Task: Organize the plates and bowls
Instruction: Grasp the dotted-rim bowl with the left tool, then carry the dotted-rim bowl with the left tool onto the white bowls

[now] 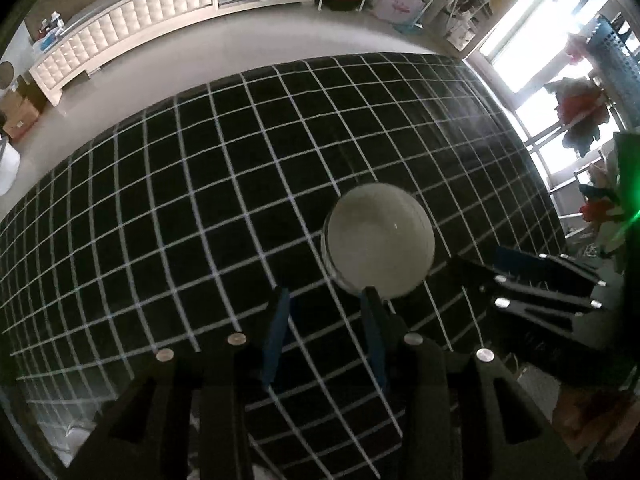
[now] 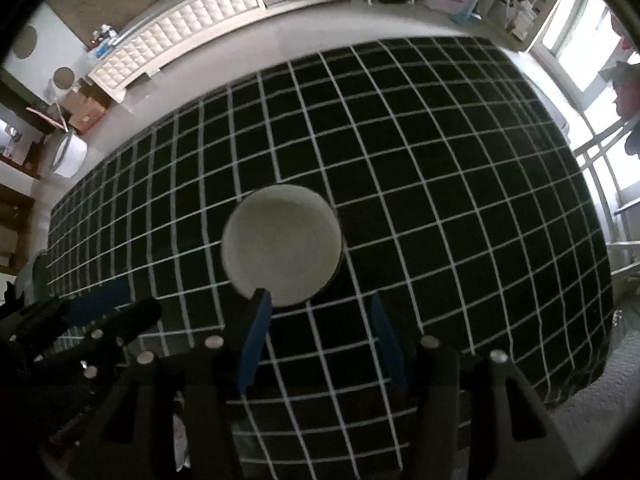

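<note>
A single white bowl (image 1: 378,240) sits upright on the tabletop (image 1: 200,200), which is covered in a black cloth with a white grid. It looks smooth, glazed and round, with a deep pale hollow. Both claws point steeply down at it. The left claw (image 1: 326,304) is released, jaws apart and empty, its right finger just overlapping the bowl's near rim. The right claw (image 2: 318,306) is released too, gaping wider, with nothing between its blue pads (image 2: 256,340). No plates are in view.
</note>
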The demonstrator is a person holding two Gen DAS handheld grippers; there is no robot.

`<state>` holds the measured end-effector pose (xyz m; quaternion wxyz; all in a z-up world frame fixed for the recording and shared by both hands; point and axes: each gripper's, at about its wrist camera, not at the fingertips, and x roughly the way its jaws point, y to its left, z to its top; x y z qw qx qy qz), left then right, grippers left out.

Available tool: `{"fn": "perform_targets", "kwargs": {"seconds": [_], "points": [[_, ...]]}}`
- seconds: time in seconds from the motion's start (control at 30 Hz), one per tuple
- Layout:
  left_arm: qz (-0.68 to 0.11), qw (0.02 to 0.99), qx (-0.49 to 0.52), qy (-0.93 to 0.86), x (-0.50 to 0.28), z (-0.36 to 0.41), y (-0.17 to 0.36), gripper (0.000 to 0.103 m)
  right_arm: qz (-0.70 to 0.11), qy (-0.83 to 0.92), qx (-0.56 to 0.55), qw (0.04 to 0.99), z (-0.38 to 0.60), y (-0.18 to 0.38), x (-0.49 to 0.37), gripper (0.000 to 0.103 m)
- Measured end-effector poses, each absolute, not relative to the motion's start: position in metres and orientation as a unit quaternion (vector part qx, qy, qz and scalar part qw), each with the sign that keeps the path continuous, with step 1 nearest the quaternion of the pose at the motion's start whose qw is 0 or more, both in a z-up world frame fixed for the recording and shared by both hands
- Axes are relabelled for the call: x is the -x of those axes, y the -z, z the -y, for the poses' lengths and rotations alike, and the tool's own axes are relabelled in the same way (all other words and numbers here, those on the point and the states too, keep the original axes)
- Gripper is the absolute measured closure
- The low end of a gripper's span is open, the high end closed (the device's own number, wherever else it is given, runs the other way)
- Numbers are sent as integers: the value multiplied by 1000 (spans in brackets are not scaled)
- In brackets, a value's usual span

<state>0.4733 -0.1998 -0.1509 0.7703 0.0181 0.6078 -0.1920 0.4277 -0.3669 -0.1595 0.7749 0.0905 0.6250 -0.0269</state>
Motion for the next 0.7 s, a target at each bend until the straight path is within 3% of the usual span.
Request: {"fn": "perform_targets", "kwargs": {"seconds": [0.3,0.5,0.7], "points": [[-627,754,-31,193,-503,225,196,69,-634,32,-98,766,374,195,-447,48],[-634,749,-42,189,-507,230,210,87,-636,26,-106,764,371,203,-450,63],[-620,757,-71,195,-502,238,210,94,-652,34,-117,748,373,216,-448,83]]}}
